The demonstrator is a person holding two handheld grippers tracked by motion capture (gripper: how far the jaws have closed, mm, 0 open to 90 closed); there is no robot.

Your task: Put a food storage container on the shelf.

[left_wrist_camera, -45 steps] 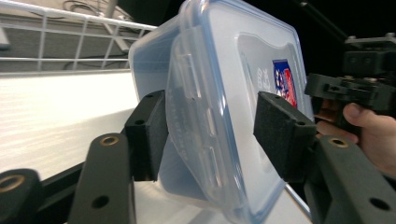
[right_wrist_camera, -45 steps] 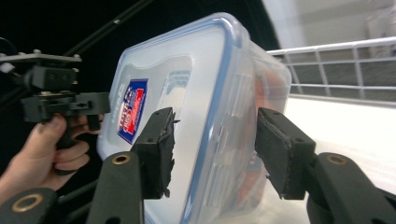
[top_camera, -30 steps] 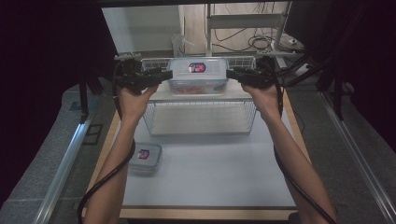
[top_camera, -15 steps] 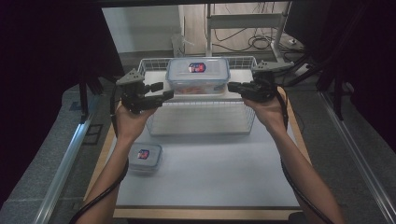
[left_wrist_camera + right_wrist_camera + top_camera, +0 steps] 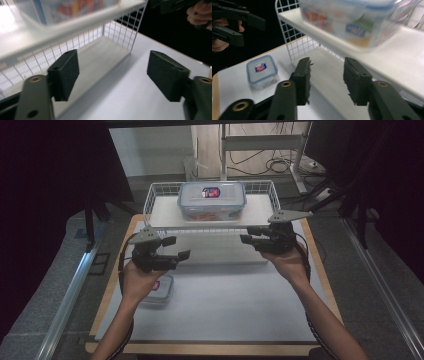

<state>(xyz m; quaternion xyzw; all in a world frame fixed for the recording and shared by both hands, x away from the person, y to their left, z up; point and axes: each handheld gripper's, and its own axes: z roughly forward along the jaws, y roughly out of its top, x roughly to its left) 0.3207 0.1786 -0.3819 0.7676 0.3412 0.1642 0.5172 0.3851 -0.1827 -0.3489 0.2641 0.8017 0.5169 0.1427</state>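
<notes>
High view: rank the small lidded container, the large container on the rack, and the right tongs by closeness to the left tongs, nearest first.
1. Small container: on the table just below the left tongs, partly behind that hand.
2. Right tongs: across the table, to the right.
3. Large container: on the wire rack's top shelf, at the back.
</notes>
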